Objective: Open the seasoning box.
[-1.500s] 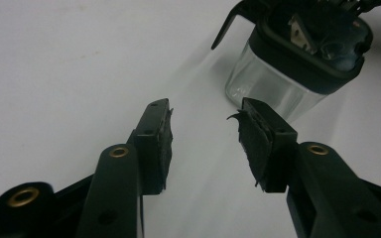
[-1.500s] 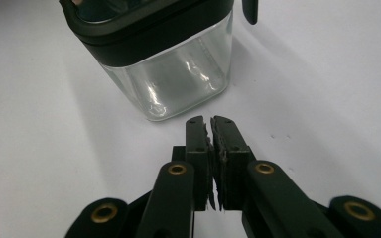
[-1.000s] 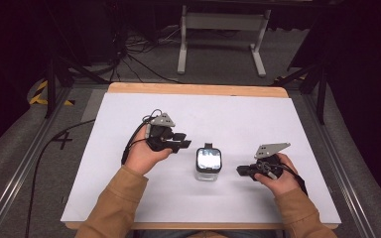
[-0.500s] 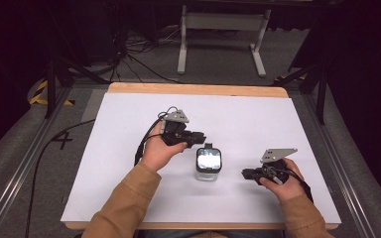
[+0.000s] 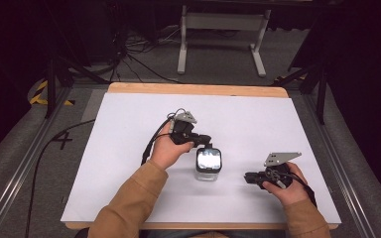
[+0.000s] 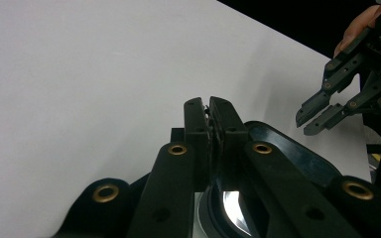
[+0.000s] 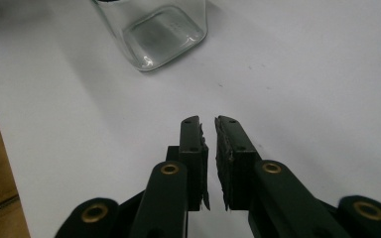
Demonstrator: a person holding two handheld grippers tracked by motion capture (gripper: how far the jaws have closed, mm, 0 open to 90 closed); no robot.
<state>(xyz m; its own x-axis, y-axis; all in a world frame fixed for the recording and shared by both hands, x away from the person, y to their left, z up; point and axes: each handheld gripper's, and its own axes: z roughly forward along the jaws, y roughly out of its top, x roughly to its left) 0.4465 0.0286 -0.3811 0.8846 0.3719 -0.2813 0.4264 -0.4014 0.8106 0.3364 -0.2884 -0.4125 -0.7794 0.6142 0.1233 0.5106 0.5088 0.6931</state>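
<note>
- A dim room with dark floor and cables surrounds a white table (image 5: 129, 124) with a wooden far edge; a metal stand (image 5: 218, 29) sits beyond it at 12 o'clock.
- The left gripper (image 5: 204, 141) has its 2 jaws pressed together, with no gap visible between the pads in its own view. They sit just over the back rim of a jar's black lid (image 6: 297, 153). Whether they pinch that rim or only touch it cannot be told.
- The glass jar (image 5: 208, 164) stands upright near the table's centre, likely placed midway so either hand can reach it.
- The right gripper (image 5: 248, 177) lies low at the jar's 3 o'clock, apart from it. Its jaws are nearly together with a thin slit between them, holding nothing.
- The right gripper seems parked, perhaps waiting to steady the jar.
- Tan sleeves (image 5: 129, 203) enter from 6 o'clock.
</note>
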